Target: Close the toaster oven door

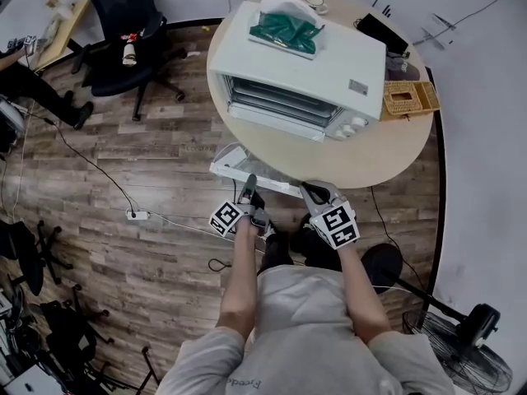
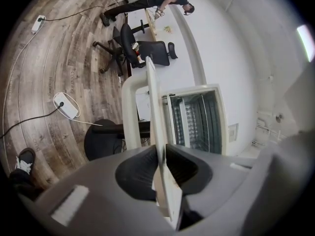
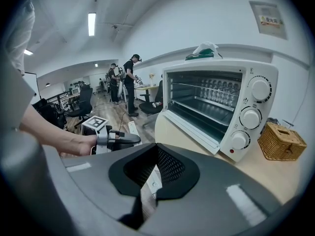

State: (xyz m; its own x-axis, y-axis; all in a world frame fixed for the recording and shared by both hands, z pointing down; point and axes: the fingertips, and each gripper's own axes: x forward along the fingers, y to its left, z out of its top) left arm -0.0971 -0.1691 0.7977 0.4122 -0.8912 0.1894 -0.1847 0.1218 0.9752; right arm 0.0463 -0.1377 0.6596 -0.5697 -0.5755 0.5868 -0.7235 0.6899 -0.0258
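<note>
My left gripper (image 2: 160,156) is clamped on the open toaster oven door (image 2: 153,102), which juts out past the edge of the round table (image 1: 375,151). My right gripper (image 3: 156,151) has its 2 jaws drawn together beside the door's right corner. The white toaster oven (image 1: 309,64) sits on the table.

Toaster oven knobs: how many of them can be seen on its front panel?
3. They stand in one column at the right end of the toaster oven front: top knob, middle knob, bottom knob. None seems hidden.
</note>
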